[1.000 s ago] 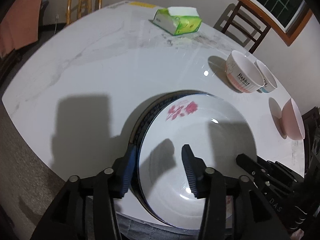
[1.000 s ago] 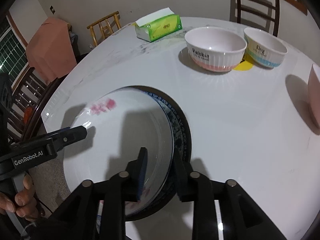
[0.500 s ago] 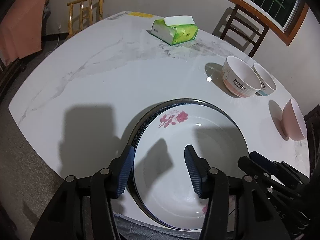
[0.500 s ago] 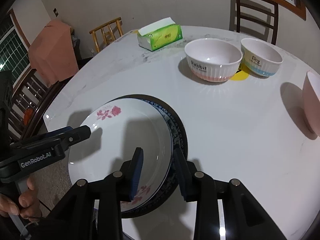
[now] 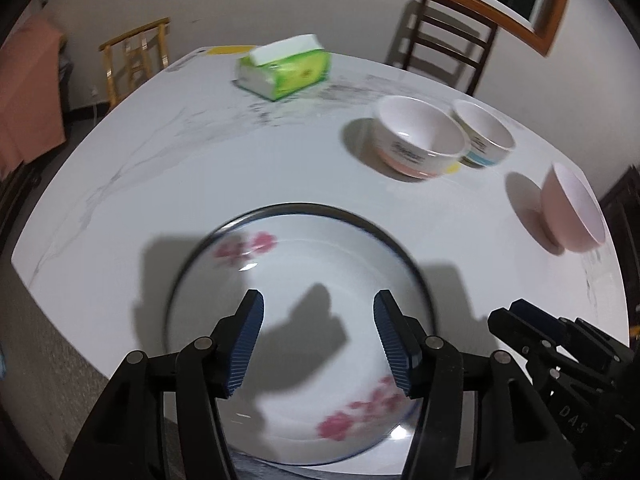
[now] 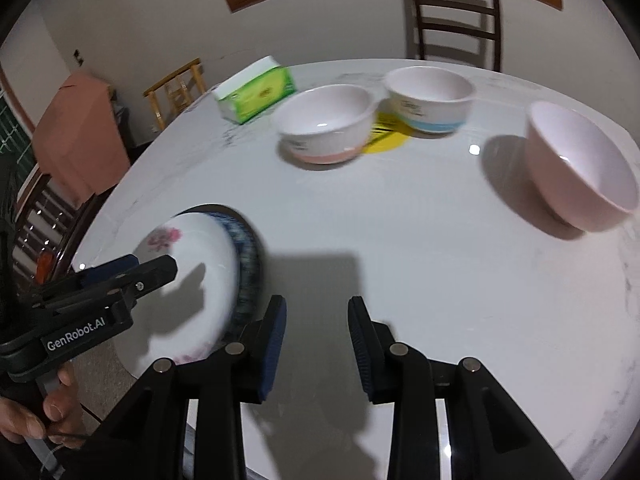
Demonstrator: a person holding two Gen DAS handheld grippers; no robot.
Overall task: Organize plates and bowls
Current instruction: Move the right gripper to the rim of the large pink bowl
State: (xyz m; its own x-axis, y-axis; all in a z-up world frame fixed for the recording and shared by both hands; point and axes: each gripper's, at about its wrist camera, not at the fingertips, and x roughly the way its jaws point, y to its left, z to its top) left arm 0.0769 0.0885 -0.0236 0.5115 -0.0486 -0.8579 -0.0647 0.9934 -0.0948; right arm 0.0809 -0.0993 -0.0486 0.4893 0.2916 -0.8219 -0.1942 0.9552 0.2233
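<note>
With both plates stacked, my next grab is a bowl.
Off my left gripper (image 5: 318,338), jaws opening and empty, the flowered plate (image 5: 304,280) sits just below on the blue-rimmed plate (image 6: 248,264); my right gripper (image 6: 316,340), part open and empty, should reach ahead for the pink-banded bowl (image 6: 328,124). Blur hides the bowls' lettering.

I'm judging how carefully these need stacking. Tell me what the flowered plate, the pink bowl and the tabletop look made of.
Flowered plate: likely glazed ceramic or melamine; it is glossy white with sharp light glints and printed pink flowers.
Pink bowl: probably the same, smooth and evenly coloured, with a bright highlight inside.
Tabletop: marble-look stone or sintered slab; it is polished, with grey veining and reflected lamp spots.
</note>
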